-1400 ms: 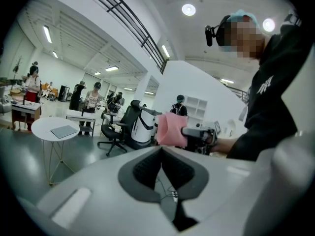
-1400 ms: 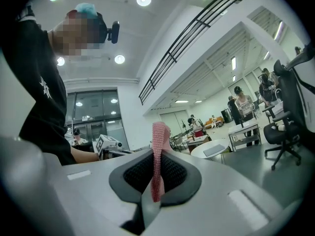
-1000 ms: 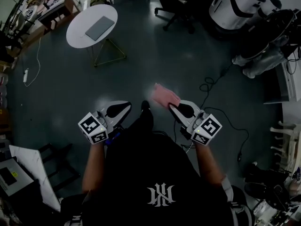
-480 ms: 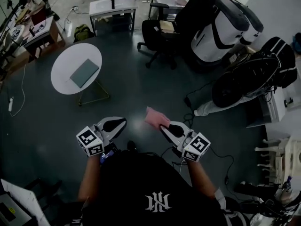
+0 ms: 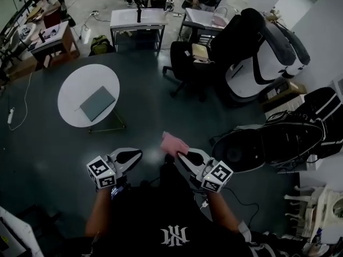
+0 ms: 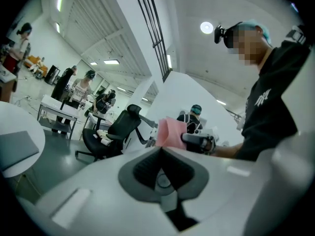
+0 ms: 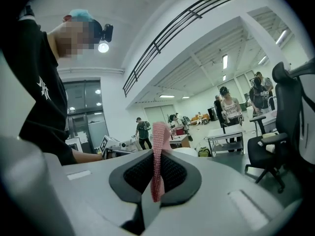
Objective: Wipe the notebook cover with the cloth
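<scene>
My right gripper (image 5: 181,155) is shut on a pink cloth (image 5: 173,143), which sticks out ahead of its jaws; in the right gripper view the cloth (image 7: 159,154) stands pinched edge-on between the closed pads. My left gripper (image 5: 134,155) is shut with nothing in it, held level beside the right one, and its own view shows the cloth (image 6: 170,132) off to its side. A grey notebook (image 5: 97,103) lies flat on a round white table (image 5: 72,91) well ahead and to the left, far from both grippers.
A black office chair (image 5: 188,64) and a large white-and-black machine (image 5: 262,52) stand ahead on the right. Desks (image 5: 137,19) with people line the far side. A black bag (image 5: 289,138) and floor cables lie to the right. Dark floor stretches between me and the round table.
The view has moved forward and tilted up over the floor. The round table with the notebook sits lower and nearer in frame. Both grippers keep their pose, the cloth still held.
</scene>
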A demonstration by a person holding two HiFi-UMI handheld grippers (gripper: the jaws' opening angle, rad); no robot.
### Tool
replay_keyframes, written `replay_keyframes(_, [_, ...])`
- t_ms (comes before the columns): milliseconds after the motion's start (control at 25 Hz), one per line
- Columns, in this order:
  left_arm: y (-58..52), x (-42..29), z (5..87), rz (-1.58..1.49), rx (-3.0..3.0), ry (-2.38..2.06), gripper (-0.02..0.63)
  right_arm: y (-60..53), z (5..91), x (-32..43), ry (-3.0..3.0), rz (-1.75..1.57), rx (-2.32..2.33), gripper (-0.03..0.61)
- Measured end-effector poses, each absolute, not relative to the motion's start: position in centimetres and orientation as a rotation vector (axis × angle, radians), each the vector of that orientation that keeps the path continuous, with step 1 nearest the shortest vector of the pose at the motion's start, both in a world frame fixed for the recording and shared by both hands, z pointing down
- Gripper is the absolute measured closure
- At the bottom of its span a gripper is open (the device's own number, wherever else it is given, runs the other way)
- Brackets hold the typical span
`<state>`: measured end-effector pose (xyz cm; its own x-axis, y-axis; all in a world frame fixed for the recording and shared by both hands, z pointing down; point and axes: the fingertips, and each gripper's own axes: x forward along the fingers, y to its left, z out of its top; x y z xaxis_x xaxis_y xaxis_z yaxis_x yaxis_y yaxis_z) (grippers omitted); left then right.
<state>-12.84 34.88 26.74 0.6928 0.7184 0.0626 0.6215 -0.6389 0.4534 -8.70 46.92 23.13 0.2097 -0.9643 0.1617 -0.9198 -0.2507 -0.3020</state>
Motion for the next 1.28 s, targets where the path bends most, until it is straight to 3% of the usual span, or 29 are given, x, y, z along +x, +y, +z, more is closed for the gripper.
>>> replay_keyframes(400, [28.4,-1.0,28.1,0.359,2.594,0.564,0.611,40.2,23.5,7.3,2.169,-0.505,-2.002,0.561])
replay_keyframes(680, [22.6,2.9,27.8,0.359,2.655,0.103,0.611,35.6,22.7,16.2,2.356,-0.515,-1.765,0.561])
replay_keyframes(1000, [17.4,2.4,28.1,0.346,2.627,-0.249,0.611,27.8,23.6,19.9,2.528,-0.535,-1.52,0.561])
replay_keyframes(1280, [12.4,-0.7,31.9,0.419,2.582,-0.448,0.609,20.7,26.2,18.6,2.644,-0.61,-1.368,0.561])
